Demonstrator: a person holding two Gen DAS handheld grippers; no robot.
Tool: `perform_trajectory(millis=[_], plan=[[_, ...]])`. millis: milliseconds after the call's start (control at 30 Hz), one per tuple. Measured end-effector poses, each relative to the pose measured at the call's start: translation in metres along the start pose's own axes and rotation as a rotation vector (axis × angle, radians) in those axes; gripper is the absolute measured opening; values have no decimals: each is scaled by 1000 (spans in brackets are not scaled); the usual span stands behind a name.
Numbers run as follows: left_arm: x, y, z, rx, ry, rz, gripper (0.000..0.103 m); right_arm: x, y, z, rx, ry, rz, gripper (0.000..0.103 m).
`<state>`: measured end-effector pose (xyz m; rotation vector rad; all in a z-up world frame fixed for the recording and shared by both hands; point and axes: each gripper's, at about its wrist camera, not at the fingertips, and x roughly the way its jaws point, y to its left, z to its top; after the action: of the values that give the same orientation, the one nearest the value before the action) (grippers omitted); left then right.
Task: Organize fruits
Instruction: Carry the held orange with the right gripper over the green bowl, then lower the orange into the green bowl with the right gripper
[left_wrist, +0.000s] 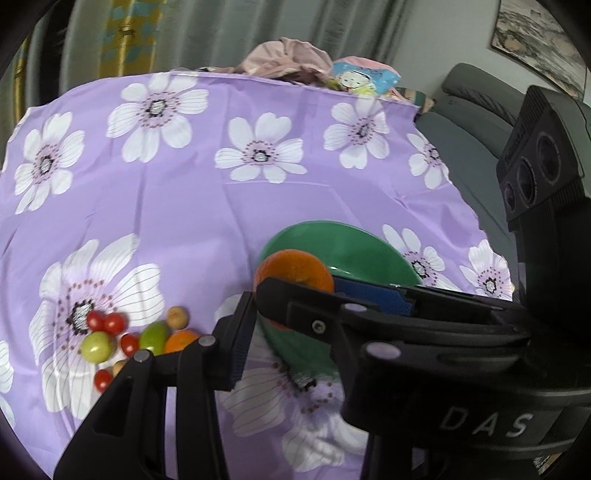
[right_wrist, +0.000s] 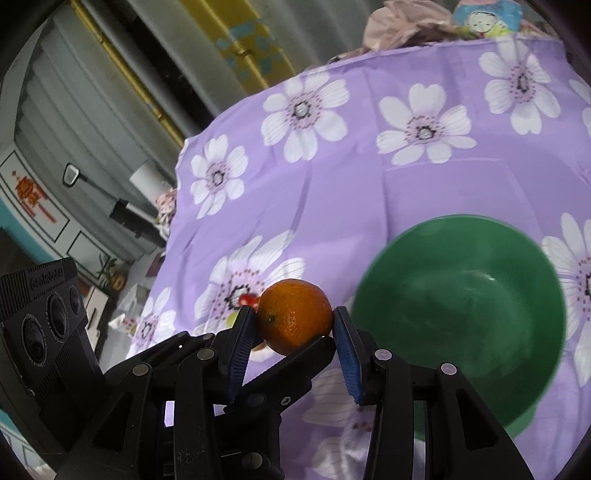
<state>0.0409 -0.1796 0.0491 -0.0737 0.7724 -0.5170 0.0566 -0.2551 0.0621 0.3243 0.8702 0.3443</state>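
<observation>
Between the blue pads of the right gripper sits one orange, pinched on both sides and held clear of the surface.

- Bowl: the green bowl is just beyond and to the right of the right gripper's tips. The inside looks bare, no fruit in it as far as I can see.
- Left gripper: only one finger shows clearly. The other is hidden behind the right gripper, which crosses in front, so I can't tell whether it's spread or closed. Nothing visibly held.
- Remaining fruit: a loose pile on the purple flowered cloth, off to the left of the left gripper and well apart from the bowl. It has several small red ones (cherry tomatoes, probably), two green ones, another orange and a couple of small tan ones. Some of it is hidden behind the left gripper's linkage, so the count isn't reliable.

Progress, my read: early. The first piece is in hand and not yet in the bowl, with nothing sorted so far.

Left to do: drop this orange in the bowl, then work through the whole pile. The small round ones will likely roll and need a careful pinch.
</observation>
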Motion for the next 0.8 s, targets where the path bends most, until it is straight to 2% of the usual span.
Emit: perform_trajectory(millis=[800], plan=[[71, -36, 12, 60, 130, -133, 41, -6, -74, 7, 130, 15, -124, 45]])
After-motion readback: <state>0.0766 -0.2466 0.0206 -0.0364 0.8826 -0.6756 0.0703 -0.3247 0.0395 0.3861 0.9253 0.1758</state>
